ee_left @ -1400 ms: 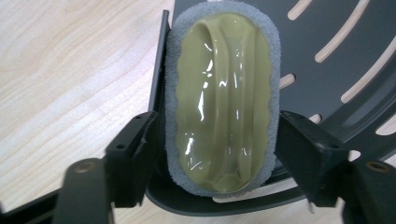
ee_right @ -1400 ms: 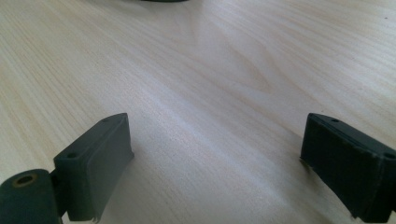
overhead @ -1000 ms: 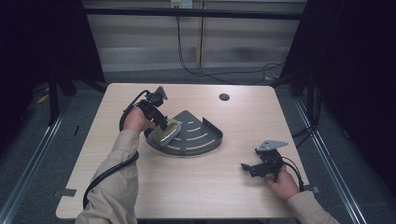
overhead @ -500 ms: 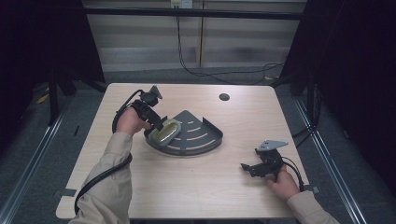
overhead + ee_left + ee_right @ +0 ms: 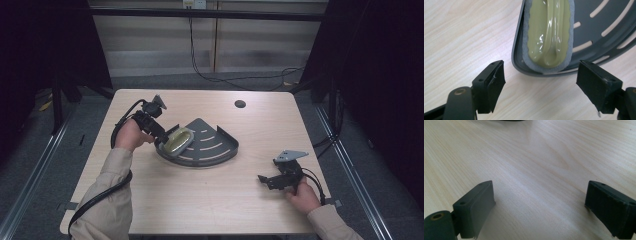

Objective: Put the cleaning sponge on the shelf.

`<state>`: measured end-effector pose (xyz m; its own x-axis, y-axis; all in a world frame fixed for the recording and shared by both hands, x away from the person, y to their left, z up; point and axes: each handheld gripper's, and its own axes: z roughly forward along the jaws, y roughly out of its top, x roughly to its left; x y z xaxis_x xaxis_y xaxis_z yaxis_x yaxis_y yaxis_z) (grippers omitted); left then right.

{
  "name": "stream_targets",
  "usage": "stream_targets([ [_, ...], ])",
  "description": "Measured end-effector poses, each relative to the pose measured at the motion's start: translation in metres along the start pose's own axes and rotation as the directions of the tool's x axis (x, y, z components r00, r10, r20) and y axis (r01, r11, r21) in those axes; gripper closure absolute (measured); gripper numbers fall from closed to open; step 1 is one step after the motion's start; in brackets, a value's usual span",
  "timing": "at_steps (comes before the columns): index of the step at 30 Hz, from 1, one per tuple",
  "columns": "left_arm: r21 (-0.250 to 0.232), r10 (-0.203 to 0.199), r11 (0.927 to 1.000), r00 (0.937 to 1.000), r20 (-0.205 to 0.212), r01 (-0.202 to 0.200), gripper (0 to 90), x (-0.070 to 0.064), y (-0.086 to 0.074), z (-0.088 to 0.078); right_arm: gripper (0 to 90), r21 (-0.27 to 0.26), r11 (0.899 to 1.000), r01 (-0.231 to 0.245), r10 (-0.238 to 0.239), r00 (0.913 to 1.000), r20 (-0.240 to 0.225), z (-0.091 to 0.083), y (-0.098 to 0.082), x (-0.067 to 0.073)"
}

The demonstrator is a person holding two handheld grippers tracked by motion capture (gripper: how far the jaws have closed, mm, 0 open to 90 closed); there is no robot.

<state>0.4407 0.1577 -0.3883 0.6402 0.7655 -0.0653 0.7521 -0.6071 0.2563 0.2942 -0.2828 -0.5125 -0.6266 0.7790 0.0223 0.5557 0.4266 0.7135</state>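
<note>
Nearest the person, close to the bench's (image 5: 200, 210) front right corner, the right tongs (image 5: 272, 181) rest low over the bare wood, held by the right hand (image 5: 301, 196). In the right gripper view their jaws stand wide apart with nothing but pale wood grain between them, and the dark edge of the tray just shows at the top. A grey three-cornered plate sits on top of these tongs, and a cable trails back from them toward the right edge.

Farther in, around the middle of the bench and a little toward its left edge, lies a dark grey quarter-round tray (image 5: 215, 150) with curved slots in its floor and a low rim. A yellow-green soap dish (image 5: 179, 141) with a grey border lies inside the tray at its left corner, glossy and ridged along its length, its end resting against the rim (image 5: 549, 32).

The left tongs (image 5: 167, 136) sit just beside that corner of the tray, held by the left hand (image 5: 131, 136). In the left gripper view (image 5: 541, 75) their jaws are spread wide, straddling the tray's corner and the end of the dish, touching neither.

Near the far edge, well apart from the rest, there is a small round dark hole (image 5: 240, 104) in the bench.
</note>
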Motion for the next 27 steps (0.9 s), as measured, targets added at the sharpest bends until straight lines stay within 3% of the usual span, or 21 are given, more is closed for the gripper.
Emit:
stream_targets([
  [16,-0.008,-0.009,0.9999,1.0,0.004,0.009,22.2,0.007,-0.033,-0.005,8.1,0.003,1.0,-0.002,0.002,1.0,0.0,0.0,0.0,0.0],
  [27,-0.021,-0.017,0.9996,0.9998,0.007,0.017,22.2,0.012,-0.057,0.001,8.1,0.003,1.0,-0.002,0.002,1.0,0.0,0.0,0.0,0.0],
])
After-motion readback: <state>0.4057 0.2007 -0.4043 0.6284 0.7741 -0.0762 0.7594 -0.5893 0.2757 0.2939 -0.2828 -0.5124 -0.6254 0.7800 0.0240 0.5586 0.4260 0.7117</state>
